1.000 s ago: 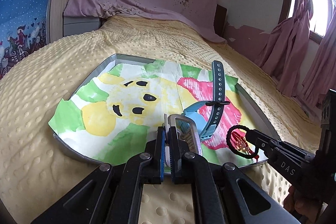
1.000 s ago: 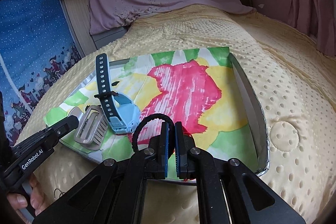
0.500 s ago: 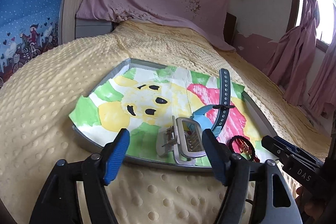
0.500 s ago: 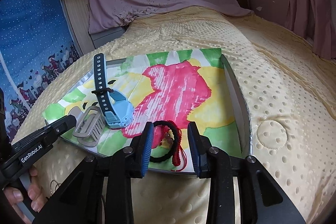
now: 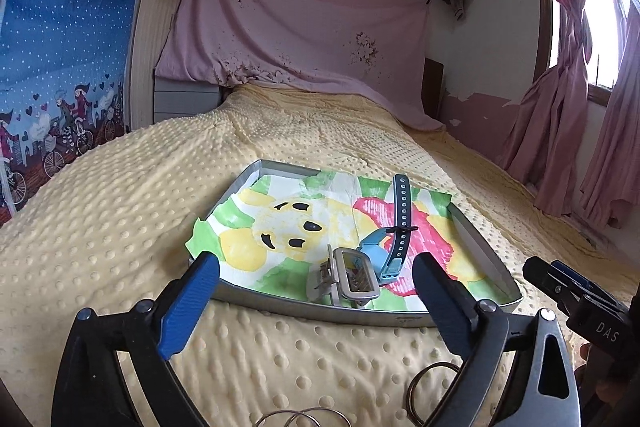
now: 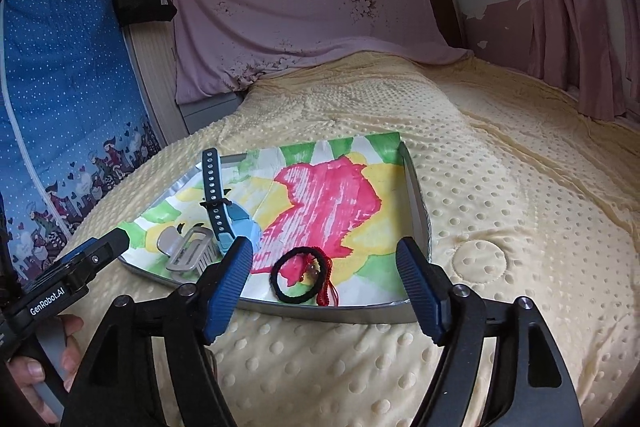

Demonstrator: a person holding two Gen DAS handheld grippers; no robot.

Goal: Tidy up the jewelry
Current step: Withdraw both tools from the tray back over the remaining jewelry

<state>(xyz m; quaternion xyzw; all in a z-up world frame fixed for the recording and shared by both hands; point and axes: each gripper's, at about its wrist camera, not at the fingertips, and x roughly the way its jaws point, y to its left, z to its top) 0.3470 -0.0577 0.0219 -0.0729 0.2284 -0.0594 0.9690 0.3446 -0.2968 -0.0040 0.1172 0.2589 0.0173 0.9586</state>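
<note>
A grey metal tray (image 5: pixel 320 309) lined with a painted paper sits on the yellow bed. In it lie a grey hair claw clip (image 5: pixel 348 281), a blue watch (image 5: pixel 384 247) and a black bracelet with a red tassel (image 6: pixel 300 279). My left gripper (image 5: pixel 316 263) hovers before the tray's near rim, jaws opening wide with nothing between them; the clip lies just beyond. My right gripper (image 6: pixel 326 251) is likewise opening and empty, and the bracelet rests in the tray (image 6: pixel 340 313) just past its fingertips. Clip (image 6: pixel 188 255) and watch (image 6: pixel 228 215) lie left of it.
Thin metal rings (image 5: pixel 432 383) lie on the dotted blanket under the left gripper. A hand (image 6: pixel 40 367) holds the left gripper (image 6: pixel 116 241). The right gripper (image 5: pixel 548 271) shows at the right edge. Pink cloth covers the headboard, curtains hang right, and a blue panel stands left.
Both grippers went from shut to wide open. The left let go of the clip, the right let go of the bracelet, and both drew back and up from the tray.
</note>
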